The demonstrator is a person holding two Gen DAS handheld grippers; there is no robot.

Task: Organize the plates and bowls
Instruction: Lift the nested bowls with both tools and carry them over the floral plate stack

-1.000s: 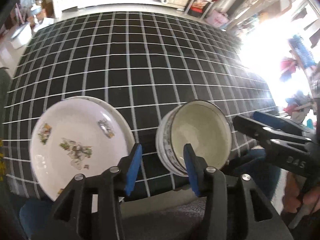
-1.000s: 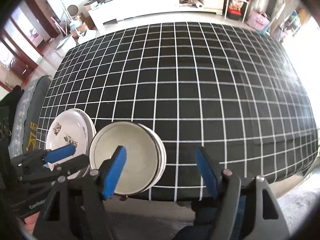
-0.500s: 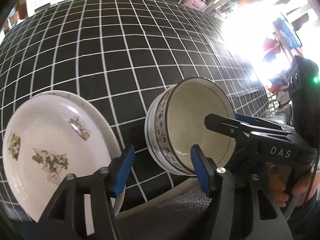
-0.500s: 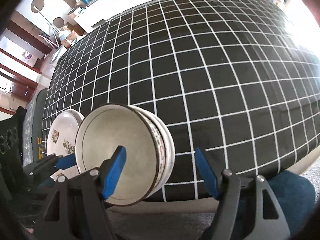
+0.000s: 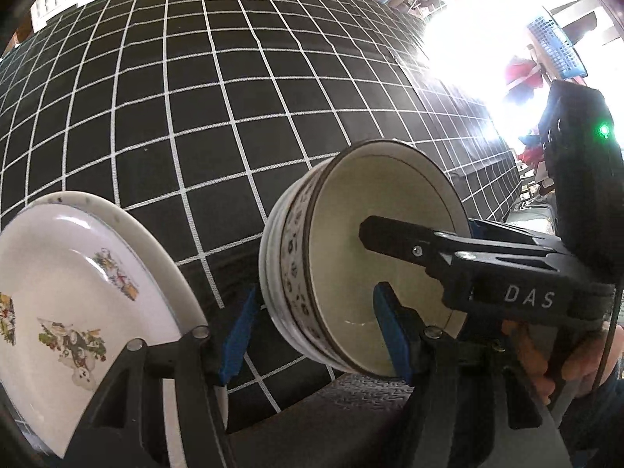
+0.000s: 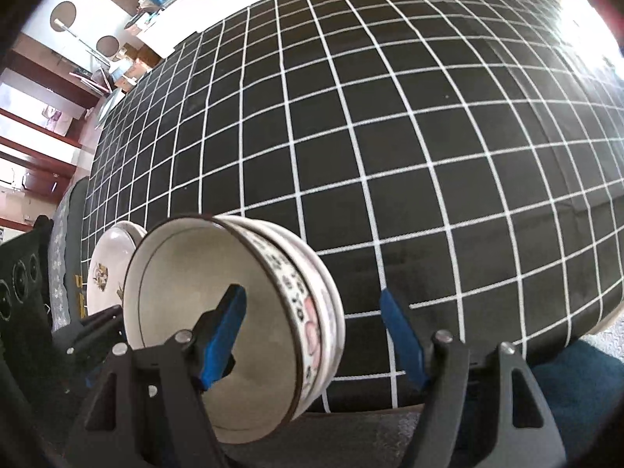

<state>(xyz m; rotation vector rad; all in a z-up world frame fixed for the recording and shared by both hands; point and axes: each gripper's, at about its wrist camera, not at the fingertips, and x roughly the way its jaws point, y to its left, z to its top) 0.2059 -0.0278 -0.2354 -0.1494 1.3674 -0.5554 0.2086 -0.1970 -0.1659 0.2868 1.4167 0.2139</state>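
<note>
A stack of cream bowls with patterned bands (image 5: 351,257) sits near the table's front edge; it also shows in the right wrist view (image 6: 249,312). My left gripper (image 5: 314,335) is open and straddles the stack's near-left wall, one pad outside, one inside. My right gripper (image 6: 319,335) is open and straddles the stack's right wall, its left pad inside the top bowl. A stack of white floral plates (image 5: 70,312) lies to the left, also small in the right wrist view (image 6: 105,269).
A black tablecloth with a white grid (image 5: 234,97) covers the table, stretching far back in the right wrist view (image 6: 390,117). White cabinets and cluttered shelves stand beyond the far edge. A dark chair (image 6: 23,292) is at the left.
Both grippers have moved forward and down onto the bowl stack. Each now has one finger inside the top bowl and one outside. Bowls and plates have not moved.
</note>
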